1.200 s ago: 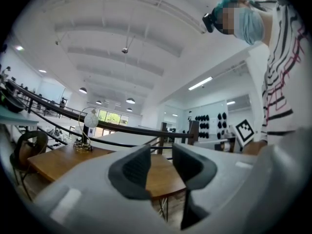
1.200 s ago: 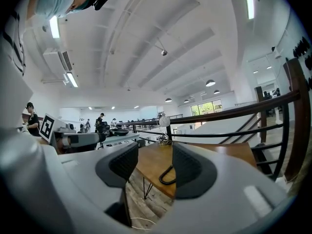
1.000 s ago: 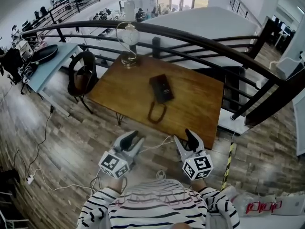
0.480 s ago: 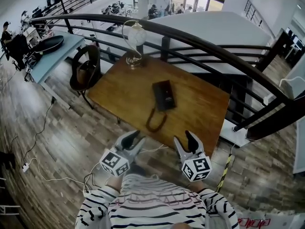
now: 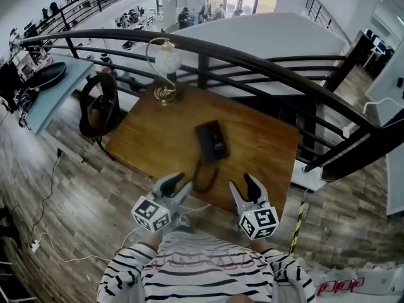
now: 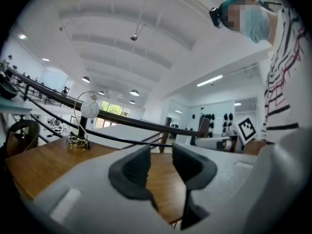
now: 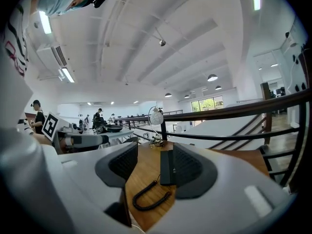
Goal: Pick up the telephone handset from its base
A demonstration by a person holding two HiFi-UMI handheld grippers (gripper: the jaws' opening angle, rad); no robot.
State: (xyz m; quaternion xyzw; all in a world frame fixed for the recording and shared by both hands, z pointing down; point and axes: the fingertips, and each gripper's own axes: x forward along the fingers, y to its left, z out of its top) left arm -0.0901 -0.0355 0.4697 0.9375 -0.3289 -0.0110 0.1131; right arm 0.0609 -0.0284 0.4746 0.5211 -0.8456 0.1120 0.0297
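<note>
Just at the near edge of the table (image 5: 268,145), the left gripper (image 5: 180,182) and right gripper (image 5: 241,183) hover side by side, each with jaws apart and nothing between them. Beyond them the phone (image 5: 211,141) lies mid-table, handset on its base. Its coiled cord (image 5: 203,177) loops towards the grippers.

a wooden table (image 5: 265,150) bears a black telephone (image 5: 211,141), its coiled cord (image 5: 197,177) and a globe lamp (image 5: 166,62).
</note>
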